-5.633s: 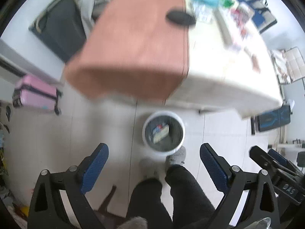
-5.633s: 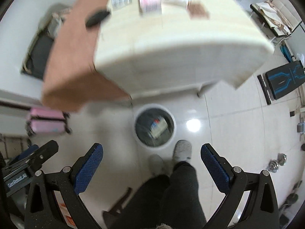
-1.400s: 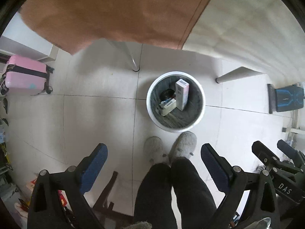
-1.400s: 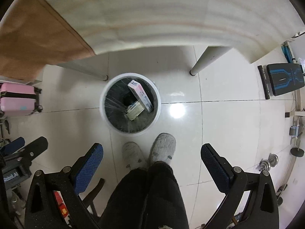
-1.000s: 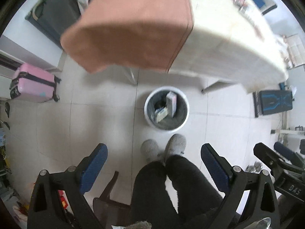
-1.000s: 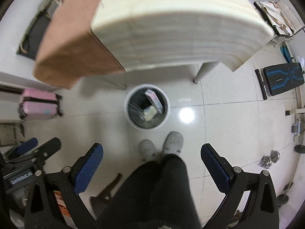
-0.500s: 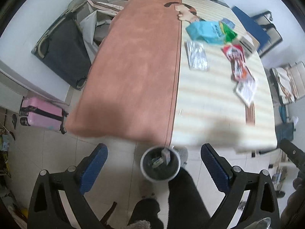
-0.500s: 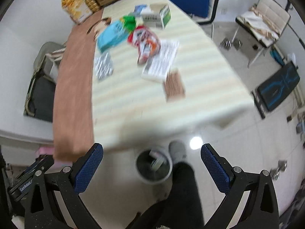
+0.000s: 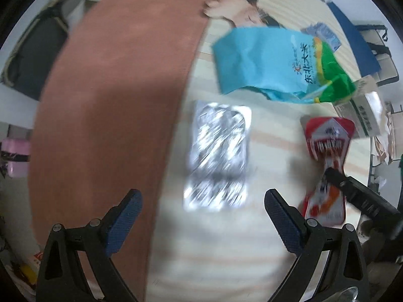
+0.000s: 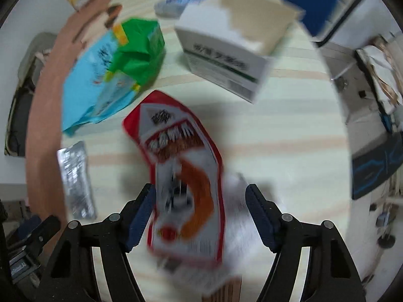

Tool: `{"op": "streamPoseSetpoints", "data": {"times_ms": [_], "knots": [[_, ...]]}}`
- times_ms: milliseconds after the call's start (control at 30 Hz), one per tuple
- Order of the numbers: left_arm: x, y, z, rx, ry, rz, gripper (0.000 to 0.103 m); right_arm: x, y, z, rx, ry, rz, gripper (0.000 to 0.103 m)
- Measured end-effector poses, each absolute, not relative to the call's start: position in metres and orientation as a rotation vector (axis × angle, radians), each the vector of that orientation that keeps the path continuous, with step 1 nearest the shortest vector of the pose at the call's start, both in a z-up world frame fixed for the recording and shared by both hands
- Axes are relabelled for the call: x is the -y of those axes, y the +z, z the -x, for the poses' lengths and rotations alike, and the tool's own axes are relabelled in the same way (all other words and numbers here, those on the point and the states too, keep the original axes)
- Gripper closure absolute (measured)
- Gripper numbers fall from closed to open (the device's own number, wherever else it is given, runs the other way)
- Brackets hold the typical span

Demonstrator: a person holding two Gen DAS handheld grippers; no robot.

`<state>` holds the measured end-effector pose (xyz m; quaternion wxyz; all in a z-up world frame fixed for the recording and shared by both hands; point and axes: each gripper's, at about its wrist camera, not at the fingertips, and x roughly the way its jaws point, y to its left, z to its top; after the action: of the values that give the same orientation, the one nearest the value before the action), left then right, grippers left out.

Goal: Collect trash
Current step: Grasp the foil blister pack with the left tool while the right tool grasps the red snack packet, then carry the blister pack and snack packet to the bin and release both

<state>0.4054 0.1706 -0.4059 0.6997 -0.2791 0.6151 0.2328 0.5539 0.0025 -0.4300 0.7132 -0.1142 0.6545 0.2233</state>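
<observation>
Two hand-held grippers hang over a littered table (image 9: pixel 264 156) covered in a pale cloth with faint peach stripes, both views smeared by motion blur. The left hand-held gripper (image 9: pixel 202 220) has its blue-padded jaws spread wide and grips nothing; directly ahead of the gap between its fingers lies a silver foil blister pack (image 9: pixel 219 156), flat on the cloth and just beside the edge of a brown runner (image 9: pixel 113 95) that covers the table's left side. Beyond the blister pack sits a crumpled blue-and-green rice bag (image 9: pixel 277 65) with Chinese lettering.

The right hand-held gripper (image 10: pixel 200 212) is likewise wide apart and empty, its fingers straddling the near end of a red-and-white snack wrapper (image 10: pixel 181 176) without visibly touching it. The wrapper lies lengthwise, pointing away from the camera, over what looks like a white sheet of paper (image 10: pixel 239 221) too blurred to read. Farther off stands a white carton with a green stripe and a torn top (image 10: pixel 226 47), tilted toward the right; the rice bag (image 10: pixel 110 75) lies to the left of it, the blister pack (image 10: pixel 75 178) near the left edge. In the left view, the right tool's black body (image 9: pixel 360 198) overlaps the wrapper (image 9: pixel 326 166).
</observation>
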Motion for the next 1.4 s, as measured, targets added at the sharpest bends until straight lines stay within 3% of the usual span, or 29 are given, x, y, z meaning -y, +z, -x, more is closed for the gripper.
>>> {"op": "streamPoseSetpoints", "data": {"times_ms": [33,100,167,200,233,333,667,933,1400], "knots": [[-0.171,-0.414,-0.414,-1.389,0.514,0.618,0.019,-0.007,-0.434,-0.557,-1.439,0.485,0.286,0.024],[-0.172,-0.429,-0.424,-1.426,0.510,0.608,0.041,-0.016,-0.438,-0.562,-1.419,0.521,0.310,0.026],[-0.170,-0.428,-0.427,-1.416,0.527,0.587,0.042,-0.018,-0.436,-0.563,-1.409,0.545,0.305,0.037],[-0.167,-0.427,-0.428,-1.413,0.527,0.574,0.042,-0.020,-0.433,-0.562,-1.398,0.568,0.295,0.050],[-0.165,-0.427,-0.427,-1.412,0.538,0.564,0.043,-0.021,-0.431,-0.561,-1.382,0.566,0.297,0.057],[-0.159,-0.425,-0.423,-1.417,0.548,0.538,0.043,-0.020,-0.427,-0.560,-1.367,0.574,0.266,0.068],[-0.162,-0.414,-0.418,-1.389,0.537,0.553,0.043,-0.010,-0.408,-0.560,-1.337,0.618,0.178,0.071],[-0.146,-0.363,-0.383,-1.281,0.558,0.494,0.043,0.011,-0.372,-0.539,-1.290,0.646,0.131,0.072],[-0.097,-0.284,-0.277,-1.106,0.433,0.430,0.043,0.086,-0.312,-0.414,-1.204,0.616,0.012,0.072]]}}
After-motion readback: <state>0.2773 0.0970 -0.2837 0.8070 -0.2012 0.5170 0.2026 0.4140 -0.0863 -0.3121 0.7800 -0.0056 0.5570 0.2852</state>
